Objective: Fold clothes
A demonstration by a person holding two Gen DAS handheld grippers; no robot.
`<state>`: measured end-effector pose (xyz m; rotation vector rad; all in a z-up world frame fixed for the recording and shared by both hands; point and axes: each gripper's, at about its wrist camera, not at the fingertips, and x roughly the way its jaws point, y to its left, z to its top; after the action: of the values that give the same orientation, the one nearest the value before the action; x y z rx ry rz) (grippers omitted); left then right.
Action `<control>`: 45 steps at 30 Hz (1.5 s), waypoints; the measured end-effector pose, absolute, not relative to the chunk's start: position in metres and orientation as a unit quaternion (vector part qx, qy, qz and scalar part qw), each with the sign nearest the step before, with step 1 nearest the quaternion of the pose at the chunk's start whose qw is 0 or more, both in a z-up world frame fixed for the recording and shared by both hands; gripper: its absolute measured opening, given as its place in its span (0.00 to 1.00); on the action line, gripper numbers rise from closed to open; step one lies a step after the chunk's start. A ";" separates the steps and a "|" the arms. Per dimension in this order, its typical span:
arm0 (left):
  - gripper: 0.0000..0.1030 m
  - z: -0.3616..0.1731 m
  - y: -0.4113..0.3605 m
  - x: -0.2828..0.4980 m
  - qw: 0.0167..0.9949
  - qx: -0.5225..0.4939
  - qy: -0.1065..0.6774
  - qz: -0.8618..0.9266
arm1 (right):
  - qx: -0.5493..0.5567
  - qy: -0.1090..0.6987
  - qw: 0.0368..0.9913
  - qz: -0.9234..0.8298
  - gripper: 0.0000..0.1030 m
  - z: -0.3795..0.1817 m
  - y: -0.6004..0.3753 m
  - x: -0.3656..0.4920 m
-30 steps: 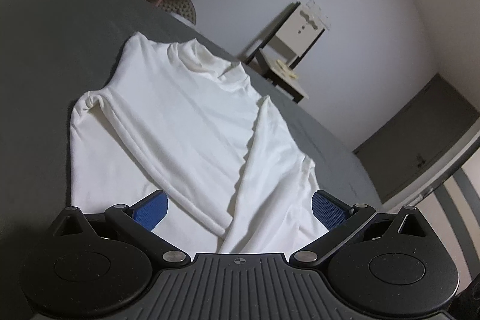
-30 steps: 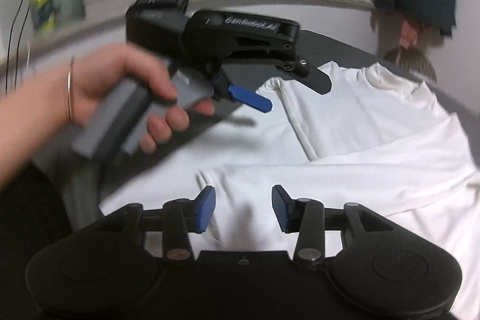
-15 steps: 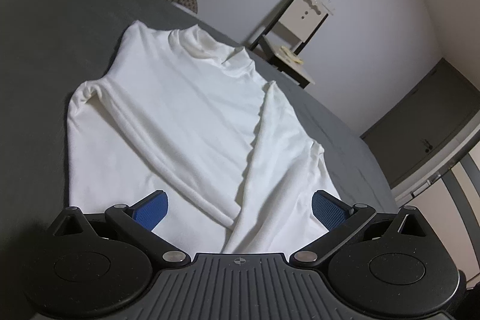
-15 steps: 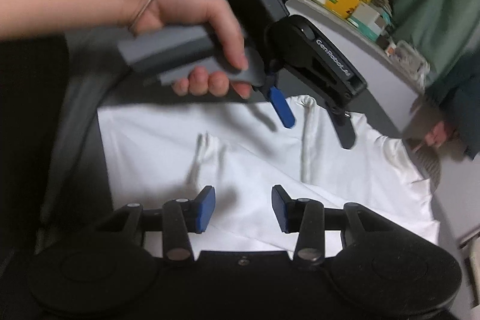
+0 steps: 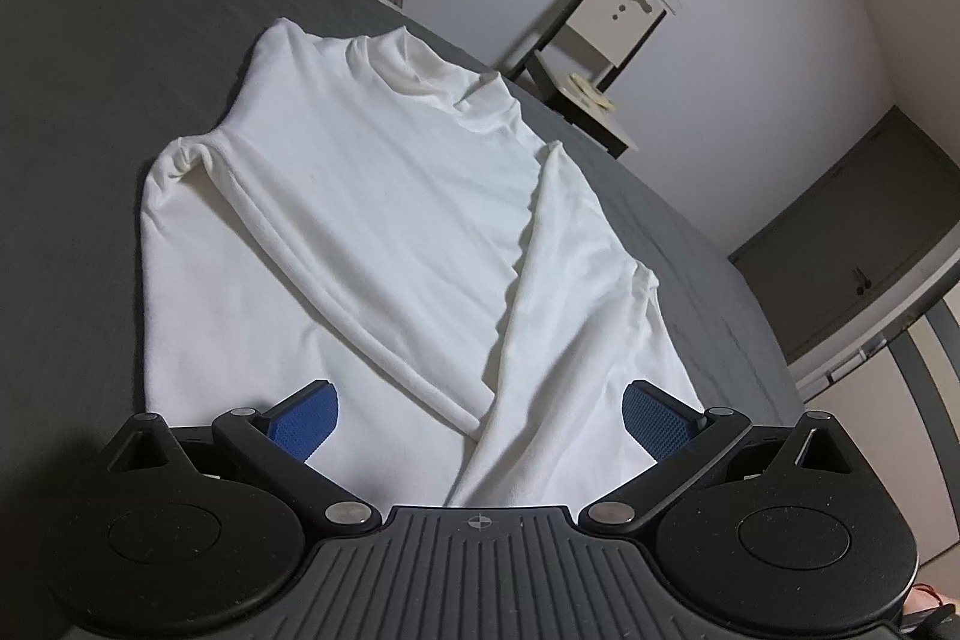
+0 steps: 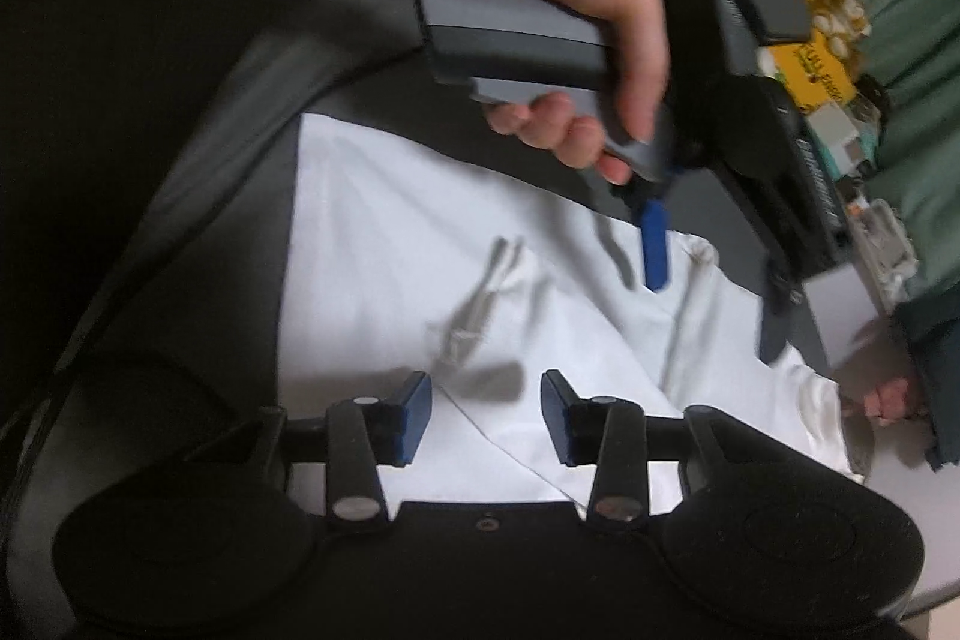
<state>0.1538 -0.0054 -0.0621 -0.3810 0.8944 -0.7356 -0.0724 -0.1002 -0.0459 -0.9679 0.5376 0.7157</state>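
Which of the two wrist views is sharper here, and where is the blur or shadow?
Left wrist view: sharp, soft even light on the white shirt, fisheye bending the room edges. Right wrist view: motion blur smears the hand and the left claw it holds; their soft shadows fall across the shirt.

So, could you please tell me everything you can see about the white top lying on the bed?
The white top is a long-sleeved, high-necked garment of soft, knit-looking fabric. It lies spread on the dark grey bed cover, collar at the far end and hem towards the cameras. Both sleeves are folded inwards over the body, and they meet near the hem. A few wrinkles gather at the shoulders. The left gripper and right gripper are both open near the hem, and neither holds the cloth.
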 end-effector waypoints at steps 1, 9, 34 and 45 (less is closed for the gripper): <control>0.99 -0.063 -0.006 0.154 0.820 -0.178 0.421 -0.345 | -0.452 0.250 0.791 0.328 0.31 -0.049 -0.098 -0.070; 0.99 -0.062 0.001 0.155 0.824 -0.192 0.416 -0.334 | -0.423 0.206 0.836 0.282 0.06 -0.030 -0.095 -0.064; 0.46 -0.071 -0.045 0.144 0.810 -0.066 0.444 -0.379 | -0.361 0.299 0.836 0.284 0.06 -0.031 -0.090 -0.074; 0.00 -0.040 -0.038 0.131 0.857 -0.048 0.369 -0.358 | -0.340 0.252 0.869 0.256 0.06 -0.020 -0.081 -0.069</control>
<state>0.1310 -0.0383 -0.0397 -0.1015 0.7744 -0.7519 -0.0686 -0.0814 -0.0201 -0.7122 0.5271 0.5364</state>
